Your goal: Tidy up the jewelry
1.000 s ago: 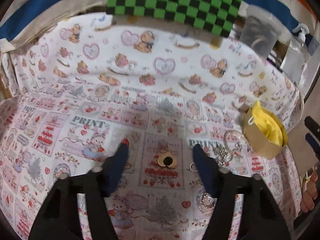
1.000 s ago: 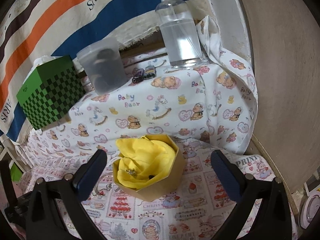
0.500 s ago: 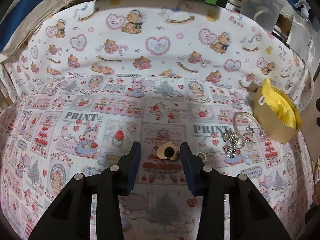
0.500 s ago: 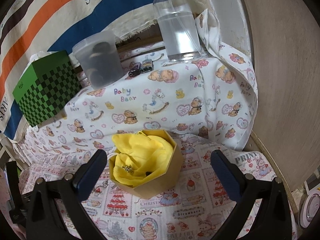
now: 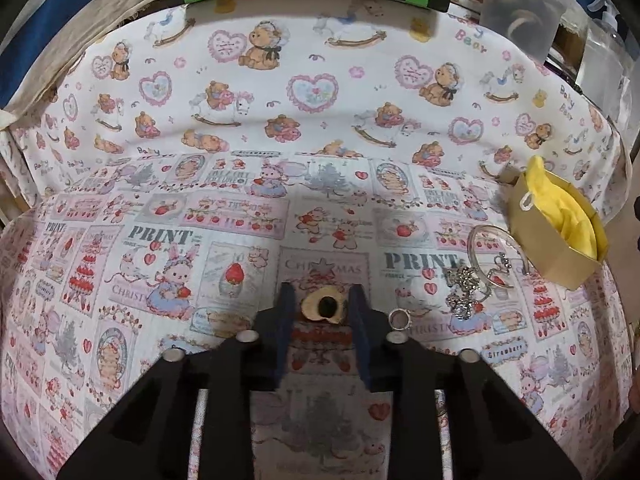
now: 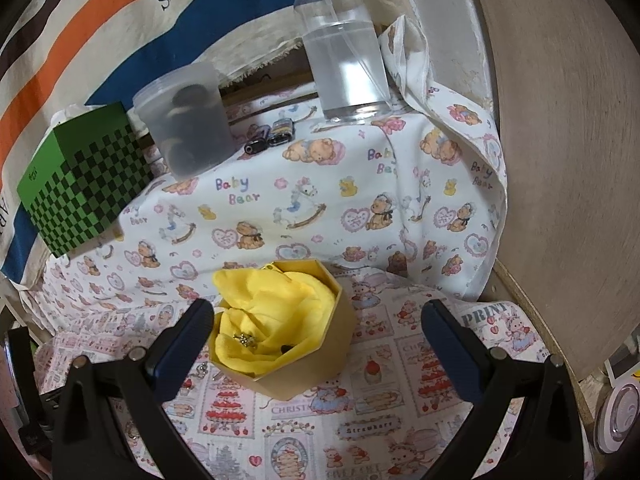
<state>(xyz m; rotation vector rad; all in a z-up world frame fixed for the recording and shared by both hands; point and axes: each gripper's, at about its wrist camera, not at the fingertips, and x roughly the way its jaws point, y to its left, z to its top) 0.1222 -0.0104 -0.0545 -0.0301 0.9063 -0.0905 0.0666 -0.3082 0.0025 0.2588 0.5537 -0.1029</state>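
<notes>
Low over the printed cloth [image 5: 168, 248] on the desk, the left claw [image 5: 323, 307] has its two blue fingers [image 5: 285, 320] closed in on a small tan heart-shaped ring [image 5: 323, 308] with a dark hole in its middle; the ring lies flat on the cloth between the fingers, which stand right at its sides, and whether they actually press it I cannot tell. Just right of the right finger sits a small silver ring [image 5: 400, 318]. Farther right lie a sparkly chain piece [image 5: 464, 286] and a thin silver bangle [image 5: 486, 240], near the gold hexagonal box [image 5: 556, 240] lined with yellow cloth [image 5: 568, 216].

From the right wrist view, the right claw [image 6: 318, 332] is spread wide and released, its fingers on either side of the gold box [image 6: 336, 344] without touching it. Inside, on the yellow lining [image 6: 276, 312], rests a small sparkly jewel [image 6: 245, 338]. On the raised ledge at the far side stand a green checkered box [image 6: 84, 184], a frosted plastic tub [image 6: 188, 120] and a clear pump bottle [image 6: 344, 60].
</notes>
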